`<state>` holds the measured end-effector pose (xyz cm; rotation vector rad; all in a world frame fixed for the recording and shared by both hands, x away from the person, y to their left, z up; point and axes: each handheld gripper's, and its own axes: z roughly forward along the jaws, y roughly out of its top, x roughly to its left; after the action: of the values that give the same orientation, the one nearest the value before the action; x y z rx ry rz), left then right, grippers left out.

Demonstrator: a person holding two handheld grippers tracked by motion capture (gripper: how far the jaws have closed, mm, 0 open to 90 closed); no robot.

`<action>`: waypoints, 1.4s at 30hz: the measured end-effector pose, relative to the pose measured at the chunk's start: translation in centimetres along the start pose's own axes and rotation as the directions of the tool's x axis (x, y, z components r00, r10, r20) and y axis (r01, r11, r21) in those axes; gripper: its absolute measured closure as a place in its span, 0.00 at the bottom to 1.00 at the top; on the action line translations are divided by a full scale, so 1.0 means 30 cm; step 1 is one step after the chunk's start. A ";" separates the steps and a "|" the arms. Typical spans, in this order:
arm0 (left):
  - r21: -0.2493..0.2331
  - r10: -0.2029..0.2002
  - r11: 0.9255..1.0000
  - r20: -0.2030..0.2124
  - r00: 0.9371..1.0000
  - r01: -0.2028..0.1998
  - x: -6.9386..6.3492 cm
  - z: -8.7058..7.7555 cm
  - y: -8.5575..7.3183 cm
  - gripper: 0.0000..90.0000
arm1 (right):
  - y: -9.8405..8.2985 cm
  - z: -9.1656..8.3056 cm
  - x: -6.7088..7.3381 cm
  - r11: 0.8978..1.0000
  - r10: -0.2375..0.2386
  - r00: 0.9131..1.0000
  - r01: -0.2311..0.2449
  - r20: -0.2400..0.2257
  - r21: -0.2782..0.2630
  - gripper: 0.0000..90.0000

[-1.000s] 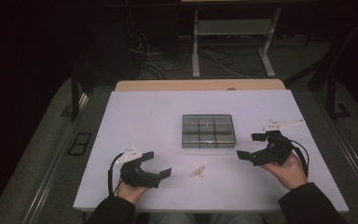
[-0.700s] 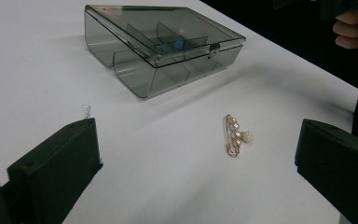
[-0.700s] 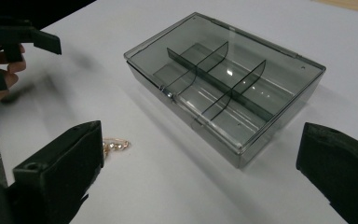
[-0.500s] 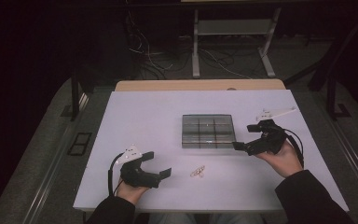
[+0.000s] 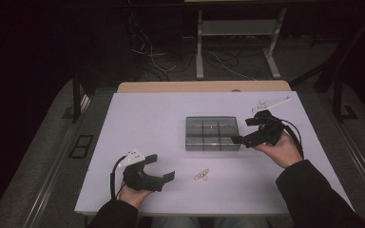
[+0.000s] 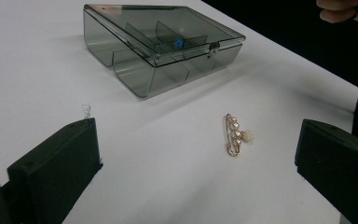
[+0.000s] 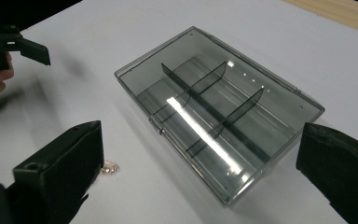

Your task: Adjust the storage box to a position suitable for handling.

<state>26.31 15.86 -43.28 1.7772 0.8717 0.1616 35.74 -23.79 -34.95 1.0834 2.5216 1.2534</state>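
Jaws spread on both: your right tool [image 5: 241, 131] sits beside the closed smoky box [image 5: 212, 133] mid-counter [image 5: 138, 118], your left tool [image 5: 163, 167] near the pearl brooch [image 5: 201, 175].

Both grippers are matte black. The left gripper [image 5: 159, 167] carries a pale grey three-cornered plate [image 5: 134, 155] on top, and a black cable [image 5: 113, 175] loops from its back. The right gripper [image 5: 245, 130] trails a black cable [image 5: 295, 137] too. Its blocky fingers [image 7: 60, 172] have square ends and a small round hole near the tip. Dark sleeves [image 5: 313, 194] cover both forearms.
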 end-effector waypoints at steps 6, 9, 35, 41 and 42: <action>-0.003 0.000 1.000 0.000 1.000 0.000 0.000 0.000 0.000 0.00 | 0.057 0.022 -0.006 1.000 -0.017 1.000 0.017 -0.006 0.012 0.01; -0.002 0.001 1.000 0.001 1.000 -0.001 -0.001 0.001 0.000 0.00 | 0.071 0.029 -0.009 1.000 -0.019 1.000 0.019 -0.005 0.017 0.01; -0.002 0.002 1.000 0.012 1.000 -0.002 -0.002 0.002 0.001 0.00 | 0.203 0.164 -0.018 0.994 -0.062 0.998 0.062 -0.006 0.091 0.01; -0.009 -0.002 1.000 0.018 1.000 0.002 0.000 -0.001 0.002 0.00 | 0.240 0.214 -0.018 0.990 -0.069 0.998 0.069 0.000 0.122 0.01; -0.009 -0.003 1.000 0.019 1.000 0.004 0.000 -0.001 0.002 0.00 | 0.245 0.224 -0.018 0.990 -0.069 0.998 0.069 0.001 0.124 0.01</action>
<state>26.31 15.90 -43.23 1.7658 0.8588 0.1459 42.84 -16.85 -33.99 1.0124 2.6393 1.0872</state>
